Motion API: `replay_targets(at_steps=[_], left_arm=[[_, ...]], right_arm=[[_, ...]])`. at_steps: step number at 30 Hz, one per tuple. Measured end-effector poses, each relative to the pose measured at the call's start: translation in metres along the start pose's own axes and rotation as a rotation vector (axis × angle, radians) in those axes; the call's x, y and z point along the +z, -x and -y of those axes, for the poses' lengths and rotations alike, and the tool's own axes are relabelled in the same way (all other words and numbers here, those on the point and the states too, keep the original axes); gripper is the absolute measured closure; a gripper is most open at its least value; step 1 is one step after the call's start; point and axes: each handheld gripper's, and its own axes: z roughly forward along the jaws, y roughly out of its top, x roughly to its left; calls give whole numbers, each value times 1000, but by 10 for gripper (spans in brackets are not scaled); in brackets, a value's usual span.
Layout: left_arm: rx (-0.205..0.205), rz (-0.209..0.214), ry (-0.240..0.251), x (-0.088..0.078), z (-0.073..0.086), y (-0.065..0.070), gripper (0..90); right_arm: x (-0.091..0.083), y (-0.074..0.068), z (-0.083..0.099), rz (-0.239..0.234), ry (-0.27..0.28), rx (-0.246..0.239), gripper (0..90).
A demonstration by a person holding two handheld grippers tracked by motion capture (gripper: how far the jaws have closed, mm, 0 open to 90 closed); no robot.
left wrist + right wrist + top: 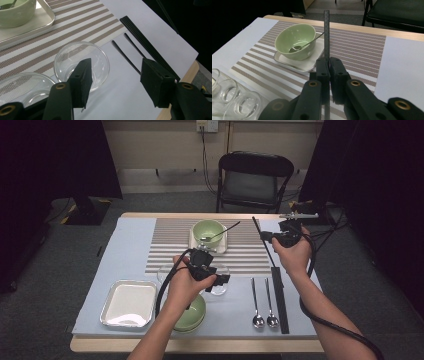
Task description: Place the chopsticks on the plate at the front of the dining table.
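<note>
Your right gripper [329,72] is pressed together on a thin black chopstick [326,32], and it pinches the stick near the lower end, so that the long part rises in front of the jaws. In the high view your right gripper [280,238] is up above the surface [200,346], to the right of the striped placemat [175,232], and the chopstick [262,240] runs slanted past it, with its far tip over the right edge of this placemat. Your left gripper [113,77] is spread, with nothing between the jaws; it hovers just above a small glass bowl [75,56] which lies half on the near edge of the striped placemat. A second glass bowl [22,82] stands touching the first one, also at the near edge of the placemat. On the far part of the placemat you have a small white tray [309,62], and in it a green bowl [294,37] with a spoon [298,47] leaning inside. To the right of the placemat, a long black holder [279,295] lies on the pale blue sheet [125,245], and two spoons [264,305] lie side by side just left of this holder. Near the front left of the placemat a silver tray [128,303] rests on the sheet, and another green bowl [197,316] sits right of it, under your left hand [185,285].
</note>
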Motion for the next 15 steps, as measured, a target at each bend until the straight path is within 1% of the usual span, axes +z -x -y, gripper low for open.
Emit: replay_targets(at_steps=[1, 3, 5, 6, 9, 13, 15], left_arm=[[4, -1, -2, 0, 0, 0, 428], [0, 1, -4, 2, 0, 0, 428], [-3, -4, 5, 3, 0, 0, 428], [-3, 0, 0, 3, 0, 0, 428], [-14, 5, 7, 5, -1, 0, 428], [-7, 4, 5, 8, -2, 3, 426], [-3, 9, -3, 8, -3, 4, 426]], right_arm=[[0, -1, -1, -1, 1, 0, 866], [1, -3, -2, 1, 0, -5, 866], [2, -6, -3, -3, 0, -8, 866], [2, -7, -4, -4, 0, -11, 866], [3, -12, -6, -11, 3, -19, 866], [6, -18, -7, -15, 2, -34, 866], [7, -21, -7, -22, 0, -44, 866]])
